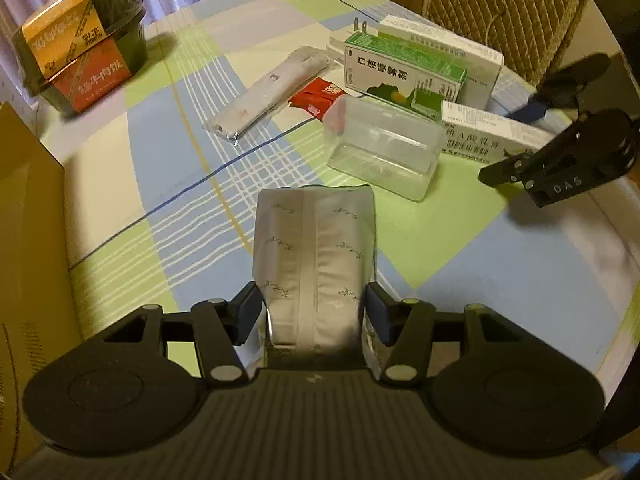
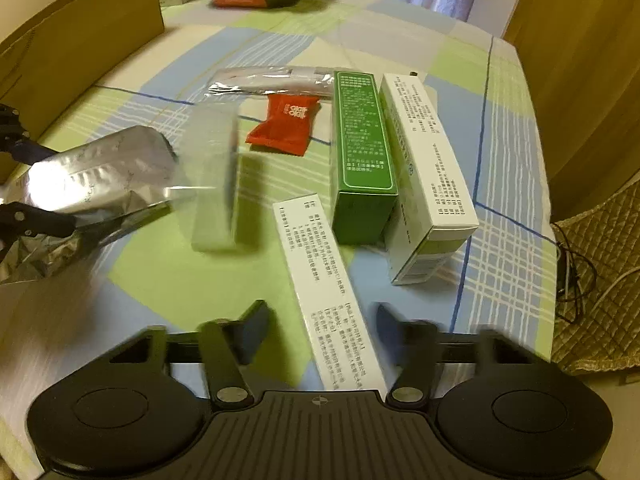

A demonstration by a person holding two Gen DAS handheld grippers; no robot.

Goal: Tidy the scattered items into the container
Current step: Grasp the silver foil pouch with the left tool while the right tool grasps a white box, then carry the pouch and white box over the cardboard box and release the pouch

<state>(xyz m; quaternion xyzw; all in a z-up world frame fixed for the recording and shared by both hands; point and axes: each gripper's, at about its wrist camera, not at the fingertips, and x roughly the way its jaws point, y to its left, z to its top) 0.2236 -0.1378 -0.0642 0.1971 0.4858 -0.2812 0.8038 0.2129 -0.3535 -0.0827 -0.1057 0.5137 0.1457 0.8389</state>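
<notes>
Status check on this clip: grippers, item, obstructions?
Left gripper shut on silver pouch. Right gripper open, straddling long white box. Cardboard box clear to the left.

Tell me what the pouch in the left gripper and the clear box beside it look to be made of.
Silver pouch: likely metallised foil film; it is shiny, with bright glare and crinkled folds. Clear box: probably hard transparent plastic; the checked tablecloth shows through its smooth, straight walls.
</notes>
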